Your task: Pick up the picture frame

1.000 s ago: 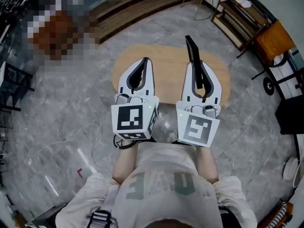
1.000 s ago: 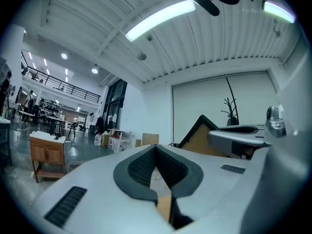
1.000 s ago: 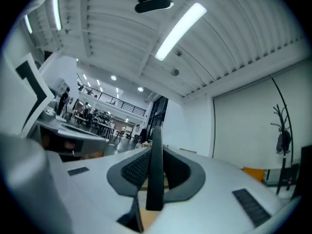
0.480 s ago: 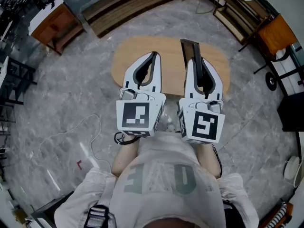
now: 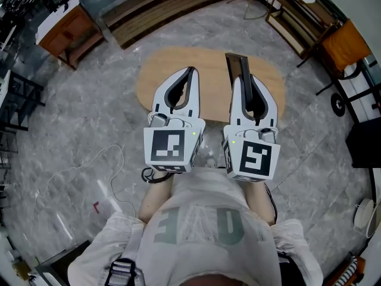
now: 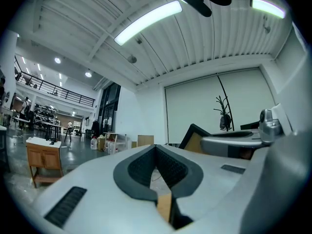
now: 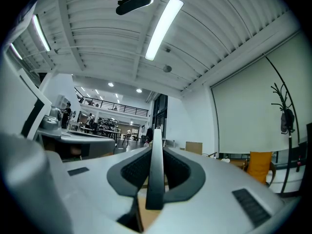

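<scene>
One edge of the picture frame (image 5: 237,60) is clamped in the right gripper (image 5: 246,79), over the table (image 5: 156,76); the left gripper (image 5: 190,71) is closed, empty. Stiff, light, likely breakable: the rim is judged the best hold.

Black picture frame (image 5: 236,62), pale wooden bench (image 5: 208,61).
The left gripper (image 5: 191,70) and right gripper (image 5: 246,77) are white with black pads and black-and-white square markers; the floor (image 5: 89,118) is grey marble.
</scene>
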Available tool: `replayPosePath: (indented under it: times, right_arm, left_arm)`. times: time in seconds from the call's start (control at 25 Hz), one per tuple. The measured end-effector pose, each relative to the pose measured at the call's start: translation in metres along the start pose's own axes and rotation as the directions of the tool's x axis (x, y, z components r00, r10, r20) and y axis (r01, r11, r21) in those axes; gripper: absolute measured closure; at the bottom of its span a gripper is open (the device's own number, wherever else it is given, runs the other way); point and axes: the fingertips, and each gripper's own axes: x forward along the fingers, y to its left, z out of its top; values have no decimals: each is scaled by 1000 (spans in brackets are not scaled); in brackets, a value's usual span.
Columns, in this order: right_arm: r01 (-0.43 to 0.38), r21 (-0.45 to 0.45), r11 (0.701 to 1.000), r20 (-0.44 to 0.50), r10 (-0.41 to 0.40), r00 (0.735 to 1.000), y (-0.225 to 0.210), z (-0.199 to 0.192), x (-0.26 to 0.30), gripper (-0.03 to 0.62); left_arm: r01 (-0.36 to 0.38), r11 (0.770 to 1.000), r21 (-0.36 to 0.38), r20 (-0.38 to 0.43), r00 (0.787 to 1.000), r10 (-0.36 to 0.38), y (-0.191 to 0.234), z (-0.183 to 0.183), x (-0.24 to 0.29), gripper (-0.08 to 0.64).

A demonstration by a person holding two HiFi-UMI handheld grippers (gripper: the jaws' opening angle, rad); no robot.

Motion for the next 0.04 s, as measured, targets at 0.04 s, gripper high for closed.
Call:
replayPosePath:
  times: [0.04]
  right_arm:
    - [-2, 1, 1000, -1, 2, 1000, 0, -1, -1, 517]
  left_arm:
    - [-2, 1000, -1, -1, 1000, 2, -1, -1, 0, 551]
